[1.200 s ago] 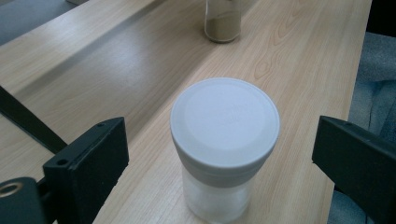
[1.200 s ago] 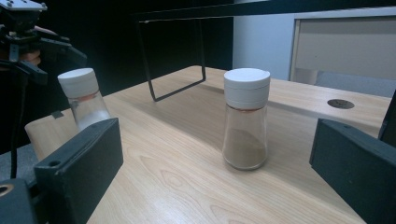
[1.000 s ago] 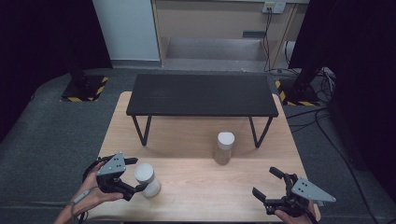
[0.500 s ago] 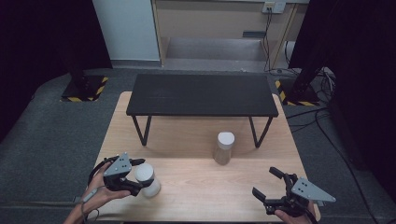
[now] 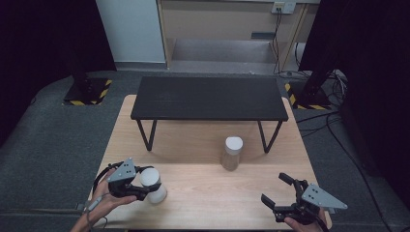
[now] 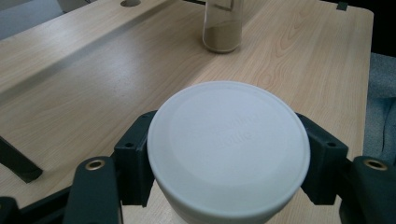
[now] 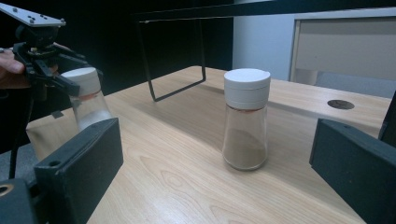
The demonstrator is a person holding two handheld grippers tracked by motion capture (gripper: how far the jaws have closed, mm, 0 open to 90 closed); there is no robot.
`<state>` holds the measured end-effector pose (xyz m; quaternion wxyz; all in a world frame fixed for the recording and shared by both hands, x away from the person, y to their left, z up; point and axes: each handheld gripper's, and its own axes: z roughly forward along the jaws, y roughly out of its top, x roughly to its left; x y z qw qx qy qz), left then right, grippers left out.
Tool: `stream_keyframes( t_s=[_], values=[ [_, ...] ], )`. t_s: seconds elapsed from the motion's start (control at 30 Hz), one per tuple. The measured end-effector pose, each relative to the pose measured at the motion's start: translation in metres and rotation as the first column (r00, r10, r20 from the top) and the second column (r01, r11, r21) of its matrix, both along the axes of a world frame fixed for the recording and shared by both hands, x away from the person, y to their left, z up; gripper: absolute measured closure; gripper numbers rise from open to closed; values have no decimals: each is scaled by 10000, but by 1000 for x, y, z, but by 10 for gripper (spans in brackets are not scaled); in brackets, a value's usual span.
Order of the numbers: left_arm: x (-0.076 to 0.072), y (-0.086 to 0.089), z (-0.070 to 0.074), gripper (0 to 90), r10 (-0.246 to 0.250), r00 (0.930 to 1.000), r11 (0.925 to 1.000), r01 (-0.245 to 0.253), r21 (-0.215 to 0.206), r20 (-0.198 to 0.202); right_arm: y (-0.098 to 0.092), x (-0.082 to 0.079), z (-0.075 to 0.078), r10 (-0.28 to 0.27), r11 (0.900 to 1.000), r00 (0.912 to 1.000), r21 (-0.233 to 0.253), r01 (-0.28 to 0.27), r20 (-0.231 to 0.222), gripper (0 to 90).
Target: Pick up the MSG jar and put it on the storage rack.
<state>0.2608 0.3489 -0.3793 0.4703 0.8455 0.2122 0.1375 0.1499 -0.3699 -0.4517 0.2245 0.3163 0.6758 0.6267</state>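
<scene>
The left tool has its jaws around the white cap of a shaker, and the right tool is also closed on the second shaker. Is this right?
Not quite. The left tool does grip the near shaker at its white cap. But the right tool is open and apart from the second shaker, as the right gripper view shows.

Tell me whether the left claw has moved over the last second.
Yes. The left claw has slid rightward, toward the far shaker, closing around the near shaker's white cap.
</scene>
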Motion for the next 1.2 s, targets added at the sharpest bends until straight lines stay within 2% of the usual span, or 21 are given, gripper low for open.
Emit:
stream_keyframes(
  t_s=[0.07, 0.17, 0.27, 0.5, 0.8, 1.0, 1.2],
  values=[
    [1, -2, 3, 321, -32, 10000, 10000, 32, 84, -64, 0, 0, 0, 16, 10000, 10000, 1, -16, 18, 28],
    [3, -1, 5, 320, -20, 9999, 9999, 18, -115, -156, 0, 0, 0, 73, 10000, 10000, 36, -74, 33, 25],
    [3, -2, 9, 321, 40, 10000, 9997, -42, -242, -84, 0, 1, -1, 120, 9999, 9999, 71, -121, 86, 21],
    [7, -7, 32, 321, 48, 10000, 9994, -48, -354, -7, -1, 1, -1, 187, 9998, 9997, 101, -189, 128, 13],
    [14, -15, 81, 322, -73, 10000, 9995, 75, -319, 40, -1, 1, -2, 252, 9995, 9995, 170, -256, 193, 8],
    [17, -24, 119, 321, -243, 9994, 9996, 246, -131, 229, -1, 1, -2, 252, 9994, 9995, 215, -256, 215, 8],
    [22, -32, 151, 321, -313, 9991, 9995, 312, 60, 294, -2, 1, -3, 255, 9994, 9994, 248, -261, 250, 8]
  ],
)
